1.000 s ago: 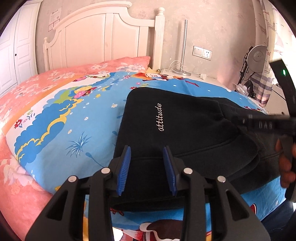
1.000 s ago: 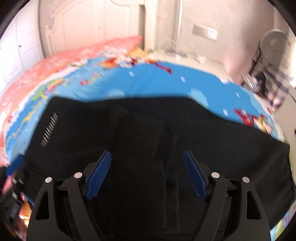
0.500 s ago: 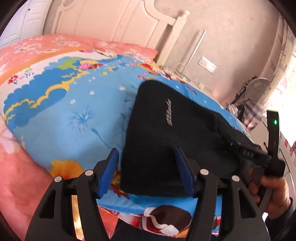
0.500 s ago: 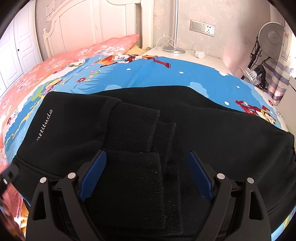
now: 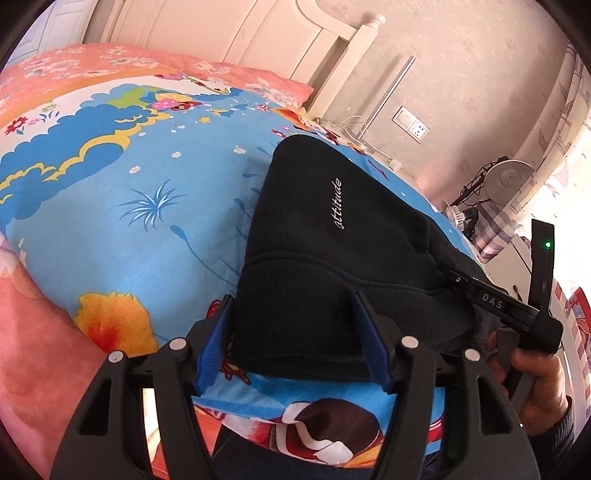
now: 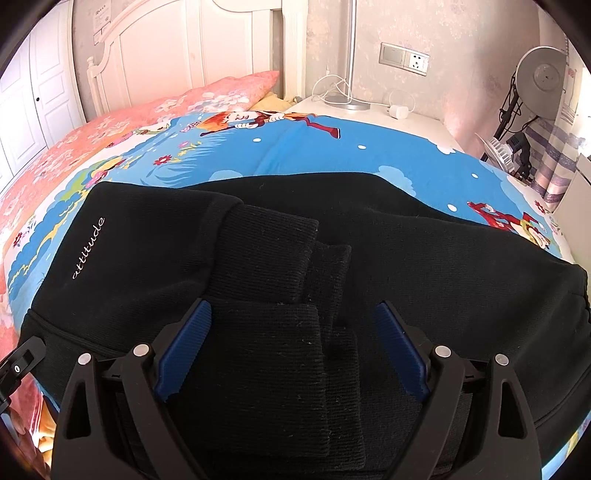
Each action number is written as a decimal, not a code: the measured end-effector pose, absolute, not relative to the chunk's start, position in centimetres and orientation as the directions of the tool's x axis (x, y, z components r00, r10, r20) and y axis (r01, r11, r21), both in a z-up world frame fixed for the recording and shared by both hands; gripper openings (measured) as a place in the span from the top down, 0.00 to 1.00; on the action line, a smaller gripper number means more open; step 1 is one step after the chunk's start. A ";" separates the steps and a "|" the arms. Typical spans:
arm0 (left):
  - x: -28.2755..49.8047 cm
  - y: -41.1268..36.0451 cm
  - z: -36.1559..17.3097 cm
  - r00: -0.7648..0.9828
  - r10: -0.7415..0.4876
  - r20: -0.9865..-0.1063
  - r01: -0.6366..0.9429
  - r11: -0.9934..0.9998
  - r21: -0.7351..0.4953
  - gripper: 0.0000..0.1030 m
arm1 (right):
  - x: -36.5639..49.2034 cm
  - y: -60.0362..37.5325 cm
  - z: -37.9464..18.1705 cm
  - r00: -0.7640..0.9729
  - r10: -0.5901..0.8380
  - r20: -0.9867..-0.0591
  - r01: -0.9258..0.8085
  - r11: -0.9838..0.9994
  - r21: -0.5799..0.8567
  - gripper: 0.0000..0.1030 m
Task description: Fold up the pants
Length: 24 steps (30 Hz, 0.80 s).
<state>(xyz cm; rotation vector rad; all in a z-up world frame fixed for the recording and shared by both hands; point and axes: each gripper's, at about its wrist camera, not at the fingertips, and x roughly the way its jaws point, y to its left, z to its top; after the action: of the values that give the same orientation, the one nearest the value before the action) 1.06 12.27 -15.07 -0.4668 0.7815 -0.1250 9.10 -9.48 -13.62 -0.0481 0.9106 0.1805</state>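
Left wrist view: the left gripper (image 5: 295, 339) has its jaws part-open, astride the near corner of the folded black pants (image 5: 317, 258), gripping nothing I can see — bright cartoon bedsheet (image 5: 122, 206) underneath, headboard (image 5: 229, 33) at 12 o'clock.

Right wrist view: the right gripper (image 6: 293, 347) hovers with jaws wide above the ribbed cuffs (image 6: 266, 254) — wall socket (image 6: 404, 59) at 1 o'clock.

Left hand-held gripper (image 5: 295, 341) open, straddling folded pants (image 5: 332, 266) edge.

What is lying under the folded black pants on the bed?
The black pants lie on a blue cartoon-print bedspread, which shows around their edges in both views. The ribbed leg cuffs are folded on top. Whatever is directly beneath the pants is covered.
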 end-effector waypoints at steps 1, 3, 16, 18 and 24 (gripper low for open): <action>1.1 12.3 -15.1 0.707 -0.282 -0.649 -0.058 0.891 -0.450 0.41 | 9.1 -9.5 -13.6 0.598 0.136 -0.790 -0.175 0.984 0.037 0.17; 1.1 12.2 -15.1 0.705 -0.279 -0.652 -0.058 0.894 -0.444 0.41 | 9.2 -9.6 -13.4 0.589 0.141 -0.796 -0.175 0.984 0.044 0.16; 1.2 12.3 -15.1 0.698 -0.285 -0.656 -0.058 0.892 -0.449 0.42 | 14.4 -1.1 -7.4 0.473 0.400 -0.785 -0.475 0.866 0.155 0.32; 1.2 12.3 -15.0 0.698 -0.286 -0.657 -0.060 0.890 -0.451 0.42 | 15.9 1.3 -7.5 0.444 0.431 -0.786 -0.522 0.837 0.164 0.32; 1.3 12.5 -15.1 0.695 -0.302 -0.653 -0.065 0.878 -0.475 0.41 | 19.0 6.4 -11.4 0.344 0.418 -0.841 -0.576 0.801 0.163 0.31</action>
<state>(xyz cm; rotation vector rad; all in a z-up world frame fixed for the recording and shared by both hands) 1.34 12.54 -15.10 -0.4944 0.7998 -0.1385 18.97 6.36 -11.37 -0.1741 1.0346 0.6502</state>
